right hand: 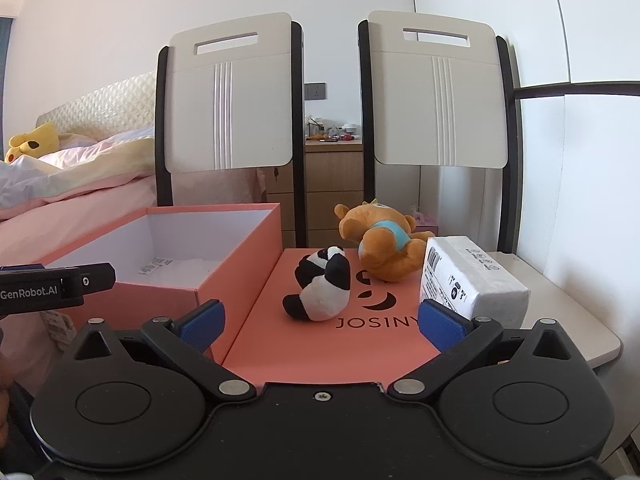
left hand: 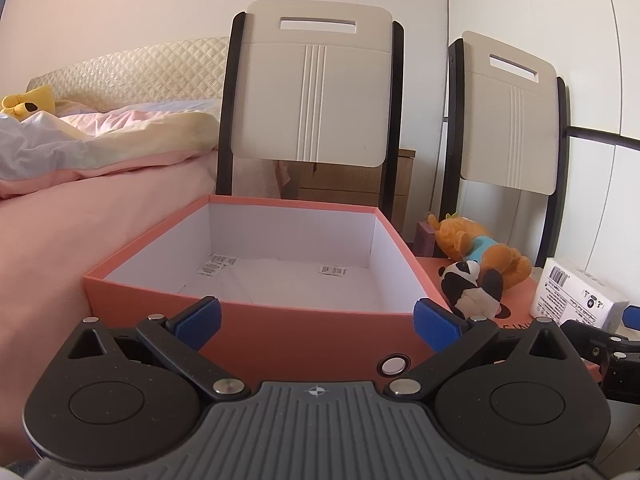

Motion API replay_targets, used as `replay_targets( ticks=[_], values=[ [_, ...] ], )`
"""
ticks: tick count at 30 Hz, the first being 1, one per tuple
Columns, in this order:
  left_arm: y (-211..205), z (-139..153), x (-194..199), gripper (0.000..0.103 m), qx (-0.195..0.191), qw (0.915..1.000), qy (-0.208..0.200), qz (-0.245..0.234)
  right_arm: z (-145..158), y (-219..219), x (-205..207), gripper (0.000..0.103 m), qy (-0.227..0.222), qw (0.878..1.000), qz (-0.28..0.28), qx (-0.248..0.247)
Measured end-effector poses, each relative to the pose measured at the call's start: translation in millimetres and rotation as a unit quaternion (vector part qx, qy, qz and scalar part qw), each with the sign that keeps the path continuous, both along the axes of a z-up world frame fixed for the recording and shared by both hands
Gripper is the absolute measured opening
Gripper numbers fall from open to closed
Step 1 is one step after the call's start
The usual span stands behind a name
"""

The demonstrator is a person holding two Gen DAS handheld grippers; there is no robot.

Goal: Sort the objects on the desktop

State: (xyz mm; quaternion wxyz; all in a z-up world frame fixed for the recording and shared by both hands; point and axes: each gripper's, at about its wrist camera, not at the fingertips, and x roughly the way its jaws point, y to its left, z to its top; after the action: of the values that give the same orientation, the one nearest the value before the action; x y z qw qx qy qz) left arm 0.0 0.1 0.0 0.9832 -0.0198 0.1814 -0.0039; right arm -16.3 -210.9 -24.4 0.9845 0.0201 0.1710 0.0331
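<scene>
An open salmon-pink box (left hand: pixel 248 320) (right hand: pixel 236 276) with a white inside stands on the desk, holding only a few paper labels. Its lid (right hand: pixel 340 344) lies flat to the right. On the lid rest a black-and-white panda plush (right hand: pixel 320 292) (left hand: pixel 474 284) and an orange bear plush (right hand: pixel 384 244) (left hand: pixel 480 248) in a blue top. A white tissue pack (right hand: pixel 476 280) (left hand: pixel 576 296) lies right of the lid. My left gripper (left hand: pixel 316 320) stands open just short of the box's front wall. My right gripper (right hand: pixel 320 324) stands open over the lid, short of the panda.
Two white chair backs (right hand: pixel 228 104) (right hand: pixel 440 100) rise behind the desk. A pink bed (left hand: pixel 60 200) with rumpled covers and a yellow plush (left hand: pixel 28 104) lies to the left. A wooden drawer unit (right hand: pixel 332 184) stands behind. The desk's edge (right hand: pixel 592 320) runs along the right.
</scene>
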Motion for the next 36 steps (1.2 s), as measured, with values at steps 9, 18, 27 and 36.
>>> replay_targets(
  ticks=[9,18,27,36],
  values=[
    [3,-1,0,0.103,-0.007,1.0000,-0.002,-0.001,0,1,-1,0.102,-0.001,1.000,-0.003,-0.001],
    [3,1,-1,0.103,-0.003,1.0000,-0.002,-0.004,0,3,0,0.102,-0.002,1.000,-0.002,-0.003],
    [3,1,0,0.103,-0.005,1.0000,0.000,-0.003,1,6,-1,0.102,-0.004,1.000,-0.003,-0.004],
    [1,0,0,0.103,-0.006,1.0000,0.002,-0.005,2,6,-2,0.102,-0.006,1.000,-0.002,-0.003]
  ],
)
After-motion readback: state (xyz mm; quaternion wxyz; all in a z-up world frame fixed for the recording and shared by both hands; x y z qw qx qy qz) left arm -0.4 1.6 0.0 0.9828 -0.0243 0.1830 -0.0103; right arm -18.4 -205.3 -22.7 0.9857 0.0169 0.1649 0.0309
